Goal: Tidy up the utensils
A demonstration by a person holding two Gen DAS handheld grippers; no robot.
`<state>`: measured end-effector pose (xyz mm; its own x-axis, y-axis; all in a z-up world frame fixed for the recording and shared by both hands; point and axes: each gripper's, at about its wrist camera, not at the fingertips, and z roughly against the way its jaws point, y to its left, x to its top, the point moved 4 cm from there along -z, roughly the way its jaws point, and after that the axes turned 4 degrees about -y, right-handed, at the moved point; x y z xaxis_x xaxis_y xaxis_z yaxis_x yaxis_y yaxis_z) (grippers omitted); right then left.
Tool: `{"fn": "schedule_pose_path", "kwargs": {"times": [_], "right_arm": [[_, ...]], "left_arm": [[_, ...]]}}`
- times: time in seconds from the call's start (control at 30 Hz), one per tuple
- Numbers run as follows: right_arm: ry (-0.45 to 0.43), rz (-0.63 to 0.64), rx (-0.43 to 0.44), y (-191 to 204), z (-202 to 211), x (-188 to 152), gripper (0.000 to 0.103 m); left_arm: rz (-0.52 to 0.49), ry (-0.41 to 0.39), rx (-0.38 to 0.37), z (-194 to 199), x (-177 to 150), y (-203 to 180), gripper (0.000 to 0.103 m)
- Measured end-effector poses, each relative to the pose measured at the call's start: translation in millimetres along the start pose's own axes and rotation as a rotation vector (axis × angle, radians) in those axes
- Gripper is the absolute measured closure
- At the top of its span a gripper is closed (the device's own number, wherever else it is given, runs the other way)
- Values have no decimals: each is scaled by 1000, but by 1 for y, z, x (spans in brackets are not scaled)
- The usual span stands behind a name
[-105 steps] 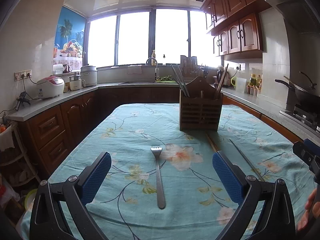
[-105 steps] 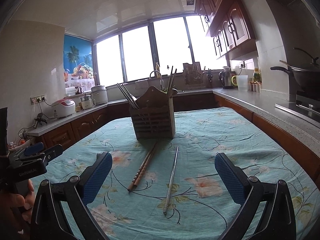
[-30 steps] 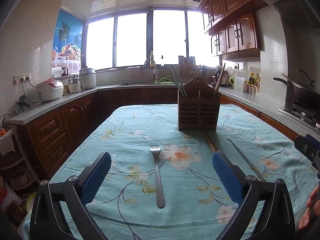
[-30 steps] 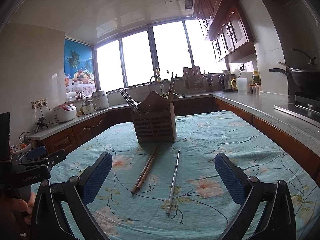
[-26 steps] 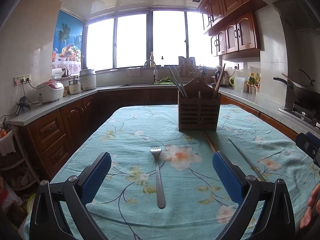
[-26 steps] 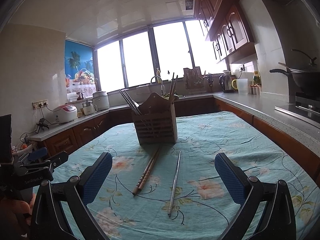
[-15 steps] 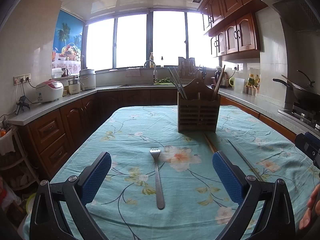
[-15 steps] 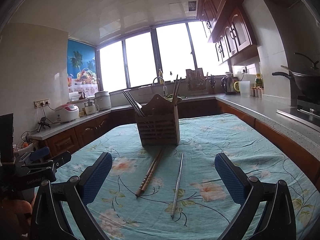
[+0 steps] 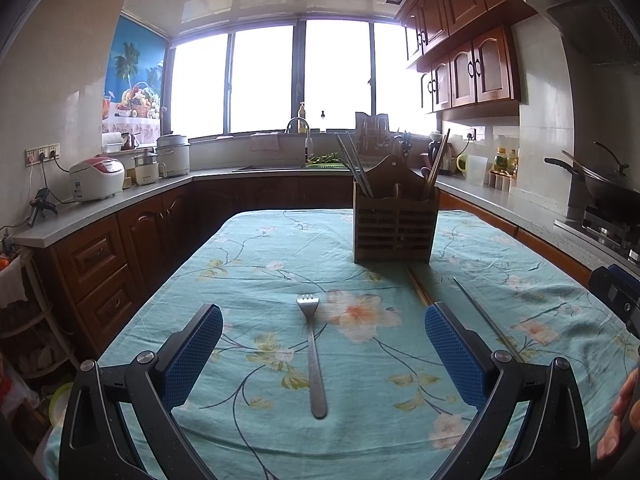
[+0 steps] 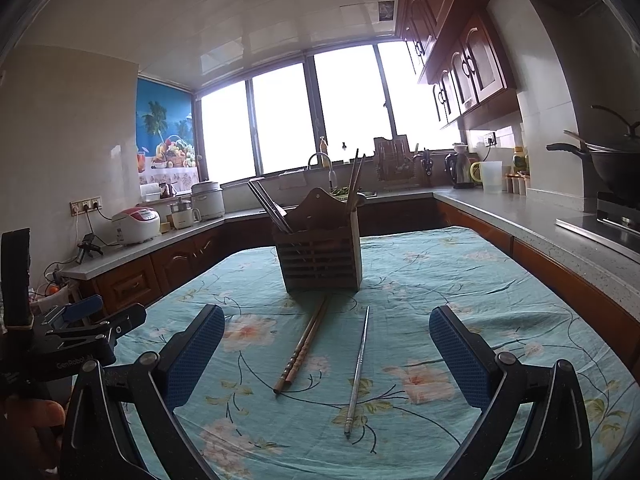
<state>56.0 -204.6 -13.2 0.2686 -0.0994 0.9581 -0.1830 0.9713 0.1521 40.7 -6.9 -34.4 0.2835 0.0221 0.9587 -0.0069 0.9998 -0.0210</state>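
A metal fork lies on the floral tablecloth, tines away from me, between the open fingers of my left gripper. A wooden utensil holder with chopsticks in it stands further back; it also shows in the right wrist view. In the right wrist view a pair of wooden chopsticks and a metal chopstick lie in front of the holder, between the open fingers of my right gripper. Both grippers are empty and above the table.
The table wears a teal floral cloth. Kitchen counters run round it: a rice cooker on the left, a sink and tap at the back, a wok on the stove at right. The left gripper body shows at the right view's left edge.
Both grippers have shifted only slightly; the right view has tilted up a little and drifted, so the holder and chopsticks sit a bit further right. Nothing was grasped.
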Motion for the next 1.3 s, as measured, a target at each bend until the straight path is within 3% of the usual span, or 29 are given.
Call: {"fn": "schedule_pose_path", "kwargs": {"times": [1.3], "right_arm": [[36,-7,-14,-5,-10,-4,0]], "left_arm": [[16,18,-17,-3,4,-5,1]]}}
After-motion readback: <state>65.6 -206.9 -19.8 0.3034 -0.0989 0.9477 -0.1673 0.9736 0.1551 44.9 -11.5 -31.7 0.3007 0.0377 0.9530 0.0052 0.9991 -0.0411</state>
